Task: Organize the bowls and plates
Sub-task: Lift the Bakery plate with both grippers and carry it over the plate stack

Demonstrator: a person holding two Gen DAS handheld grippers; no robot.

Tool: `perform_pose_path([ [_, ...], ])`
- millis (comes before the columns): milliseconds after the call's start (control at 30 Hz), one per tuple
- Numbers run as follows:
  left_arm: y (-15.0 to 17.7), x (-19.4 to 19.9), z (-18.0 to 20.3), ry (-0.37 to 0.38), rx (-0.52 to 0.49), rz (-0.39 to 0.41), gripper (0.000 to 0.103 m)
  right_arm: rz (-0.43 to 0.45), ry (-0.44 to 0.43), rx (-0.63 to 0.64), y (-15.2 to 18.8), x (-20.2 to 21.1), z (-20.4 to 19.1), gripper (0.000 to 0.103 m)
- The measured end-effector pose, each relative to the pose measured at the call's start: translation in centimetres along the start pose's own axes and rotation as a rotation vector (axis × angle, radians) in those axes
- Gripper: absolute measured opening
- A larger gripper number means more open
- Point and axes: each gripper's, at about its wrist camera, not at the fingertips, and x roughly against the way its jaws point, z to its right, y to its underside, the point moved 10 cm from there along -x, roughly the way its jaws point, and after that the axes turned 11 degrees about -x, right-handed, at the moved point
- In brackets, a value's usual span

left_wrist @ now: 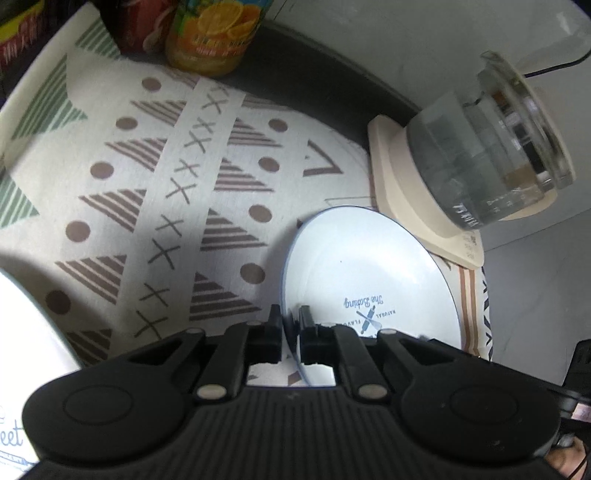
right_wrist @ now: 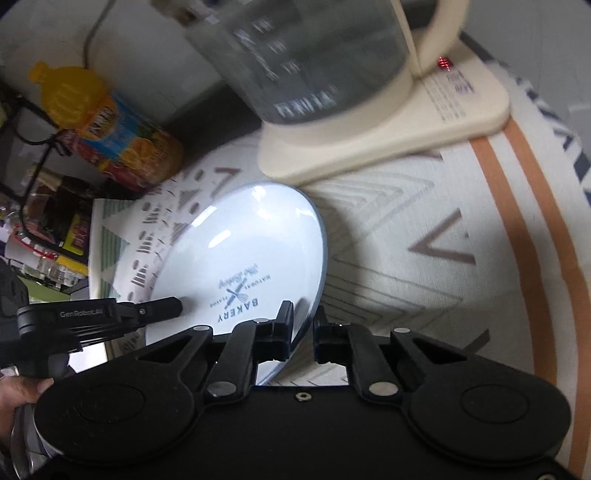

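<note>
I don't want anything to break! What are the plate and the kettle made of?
Plate: probably glazed ceramic, white and glossy, with bright light reflections and a printed bakery logo. Kettle: its jug looks like clear glass, see-through with printed marks; its cream handle and base look like matte plastic.

Both views are close-up fisheyes mounted just behind their tongs, pitched steeply down at the table. Left wrist view faces forward toward the back wall, left tongs at bottom edge. Right wrist view comes from the opposite side, right tongs at bottom. Shared: plate, kettle, juice bottle, patterned cloth.
</note>
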Motion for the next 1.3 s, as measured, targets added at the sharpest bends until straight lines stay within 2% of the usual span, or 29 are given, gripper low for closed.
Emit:
perform_pose_path([
  [233,-1.4,2.3,0.9,0.009,-0.041,0.064,0.006,0.067,-0.02,0.04,-0.8,1.6,-1.5,0.011],
  [567,-1.7,5.7,0.7,0.03,-0.029,0.115,0.007,0.116,-0.035,0.085,-0.7,3.8,-4.7,0.012],
  [700,-1.4,7.3,0.1,0.029,-0.03,0.133,0.007,0.117,-0.077,0.019,-0.4,4.3,-5.7,0.012],
  [800,-0.9,8.4,-0.6,0.031,-0.028,0.148,0.007,0.142,-0.085,0.049,0.2,4.6,-7.0,0.012],
  [1300,1.4,14.5,-5.9,0.028,-0.015,0.182,0.007,0.153,-0.098,0.07,5.1,4.7,-13.2,0.012],
])
